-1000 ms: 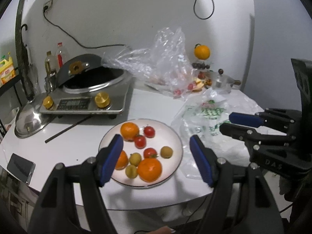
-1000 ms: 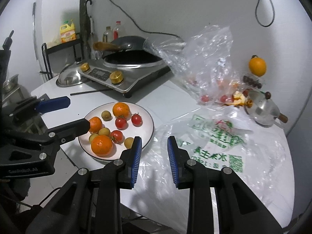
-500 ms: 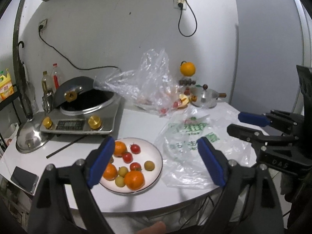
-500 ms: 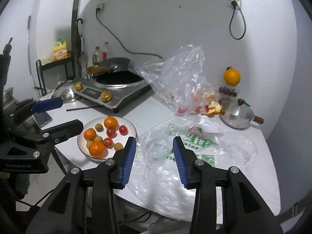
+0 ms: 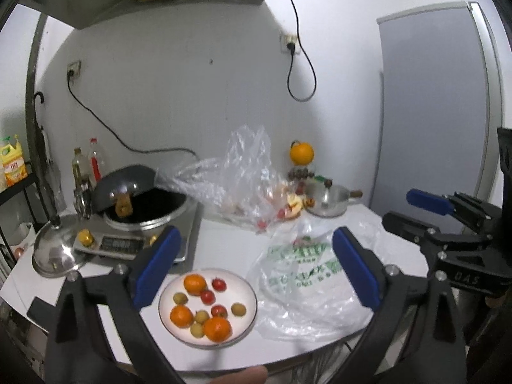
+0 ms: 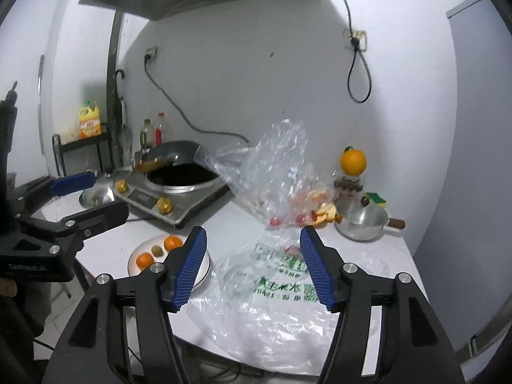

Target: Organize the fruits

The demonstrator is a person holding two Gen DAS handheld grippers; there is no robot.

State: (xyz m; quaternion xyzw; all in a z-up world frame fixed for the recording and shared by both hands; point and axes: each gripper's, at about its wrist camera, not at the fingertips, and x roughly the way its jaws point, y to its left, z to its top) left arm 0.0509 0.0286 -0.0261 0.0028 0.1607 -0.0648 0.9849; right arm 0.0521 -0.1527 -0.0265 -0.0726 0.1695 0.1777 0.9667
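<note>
Both grippers, left [image 5: 256, 265] and right [image 6: 252, 268], hang released above the plate [image 5: 246, 316] of fruit at the near table edge; round, light, slippery, soft tomatoes [image 5: 219, 284] need gentle mid-body pinches.

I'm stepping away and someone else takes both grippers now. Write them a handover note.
Left hand-held gripper: open, empty, raised above the table, plate side.
Right hand-held gripper: open, empty, raised over the printed plastic bag.
Plate near the front table edge: three oranges, three cherry tomatoes and four small yellow-green fruits, all mixed.
More fruit sits in the clear bag at the back; one orange is perched beyond it.
Done: no sorting is visible.
Left: grouping the plate's fruit, probably into bags.
</note>
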